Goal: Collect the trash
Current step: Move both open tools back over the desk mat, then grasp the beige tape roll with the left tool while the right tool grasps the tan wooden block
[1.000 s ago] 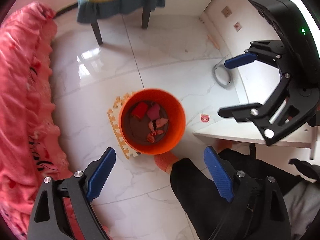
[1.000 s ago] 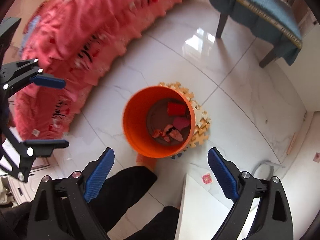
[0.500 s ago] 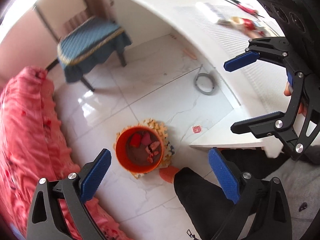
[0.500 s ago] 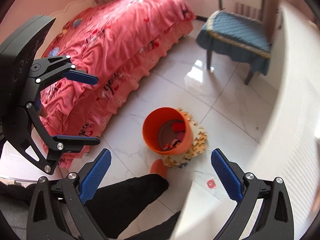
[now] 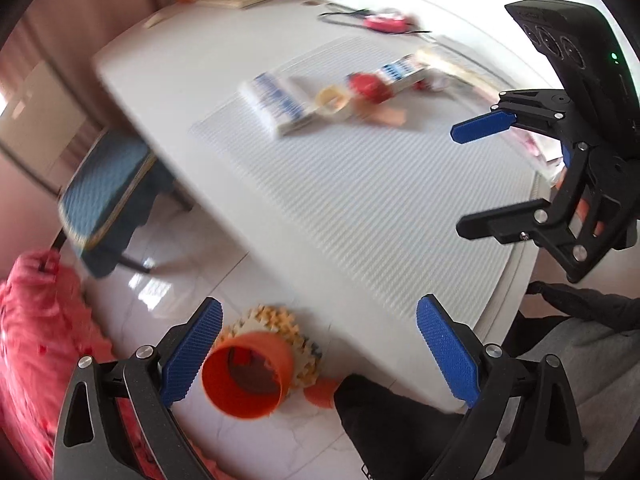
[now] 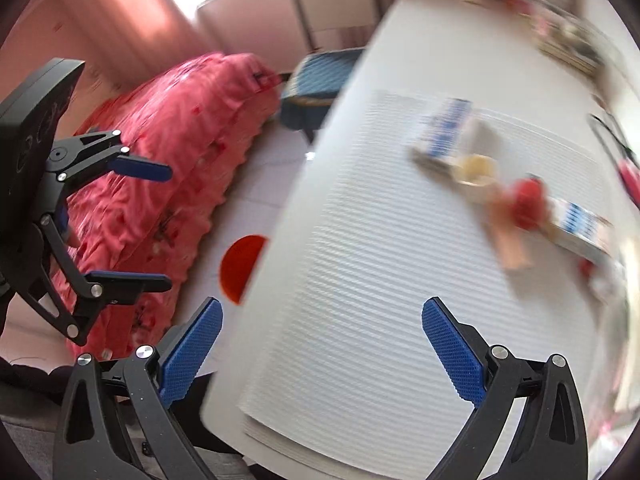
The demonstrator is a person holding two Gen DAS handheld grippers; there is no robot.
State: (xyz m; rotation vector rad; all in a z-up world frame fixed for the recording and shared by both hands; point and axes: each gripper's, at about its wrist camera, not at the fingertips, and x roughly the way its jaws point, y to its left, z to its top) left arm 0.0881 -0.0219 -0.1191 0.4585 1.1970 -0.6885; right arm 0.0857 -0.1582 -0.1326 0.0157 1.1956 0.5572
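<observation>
Though boxes (image 5: pixel 280 100) bear blue print, blur hides any writing.

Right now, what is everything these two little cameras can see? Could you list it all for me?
Bin: one, orange, on the floor beside the table.
Foam mat: one, yellowish, jagged edge, under the bin.
Table: one, white.
Ribbed mat: one, white, on the table.
Blue-and-white packets: two, on the ribbed mat; blurred.
Red item: one, between the packets; blurred.
Pale round item: one, beside the red item; blurred.
Chair: one, blue cushion, at the table's far end.
Bedcover: one, pink, across the floor from the table.
Leg: black trousers, beside the bin.
Left gripper: black, blue pads, open, empty.
Right gripper: same, open, empty.
</observation>
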